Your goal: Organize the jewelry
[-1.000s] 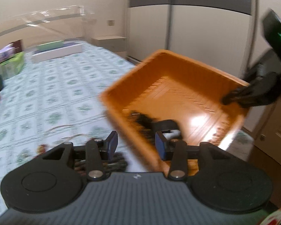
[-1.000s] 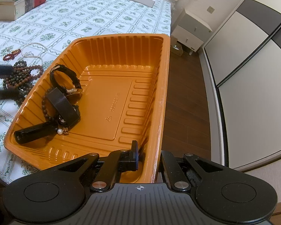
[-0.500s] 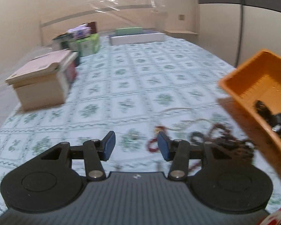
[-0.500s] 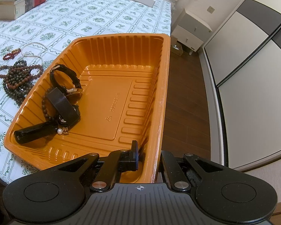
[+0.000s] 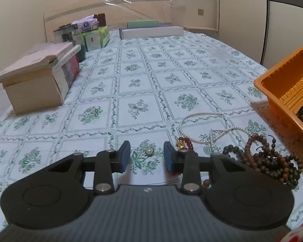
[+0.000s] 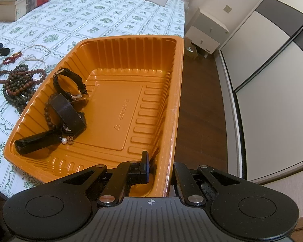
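Left tool [image 5: 146, 154] newly over small pearl [image 5: 148, 151]; tray [image 5: 280, 84] cut off.

The left tongs [image 5: 147, 156] have a dark grey ribbed body with a small white mark at its front edge, flanked by two matte black round housings, each with a shallow circular recess. Black link arms with silver screw heads carry two fingers faced with blue pads [image 5: 124, 156]. The right tongs [image 6: 158, 169] are built alike: a ribbed grey body bearing a white crosshair mark, black round housings, silver screws on the arms, and a dark pad [image 6: 144, 166] edged with blue
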Action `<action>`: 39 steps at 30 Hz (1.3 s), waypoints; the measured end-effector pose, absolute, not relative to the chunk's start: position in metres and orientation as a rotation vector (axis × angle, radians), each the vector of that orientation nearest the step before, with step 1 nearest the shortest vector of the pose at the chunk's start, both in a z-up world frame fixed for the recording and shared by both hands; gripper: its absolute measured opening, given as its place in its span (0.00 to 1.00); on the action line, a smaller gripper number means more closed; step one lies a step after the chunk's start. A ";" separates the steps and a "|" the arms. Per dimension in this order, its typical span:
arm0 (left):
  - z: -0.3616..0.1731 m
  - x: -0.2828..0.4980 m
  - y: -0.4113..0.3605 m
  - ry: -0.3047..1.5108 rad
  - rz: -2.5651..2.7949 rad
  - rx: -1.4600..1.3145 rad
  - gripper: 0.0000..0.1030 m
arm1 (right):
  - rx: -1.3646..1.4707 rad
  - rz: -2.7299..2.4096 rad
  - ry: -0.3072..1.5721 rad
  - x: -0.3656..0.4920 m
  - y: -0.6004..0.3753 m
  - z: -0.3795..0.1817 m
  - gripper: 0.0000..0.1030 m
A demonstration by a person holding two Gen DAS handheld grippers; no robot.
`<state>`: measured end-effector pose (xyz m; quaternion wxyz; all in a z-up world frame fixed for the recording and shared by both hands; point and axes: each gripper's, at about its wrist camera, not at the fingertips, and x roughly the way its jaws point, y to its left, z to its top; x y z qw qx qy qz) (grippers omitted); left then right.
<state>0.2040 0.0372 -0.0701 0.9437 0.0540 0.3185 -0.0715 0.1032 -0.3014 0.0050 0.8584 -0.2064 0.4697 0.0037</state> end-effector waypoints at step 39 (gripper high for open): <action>0.003 0.095 -0.089 0.549 -0.637 0.031 0.07 | -0.426 0.006 0.983 0.103 -0.304 0.006 0.05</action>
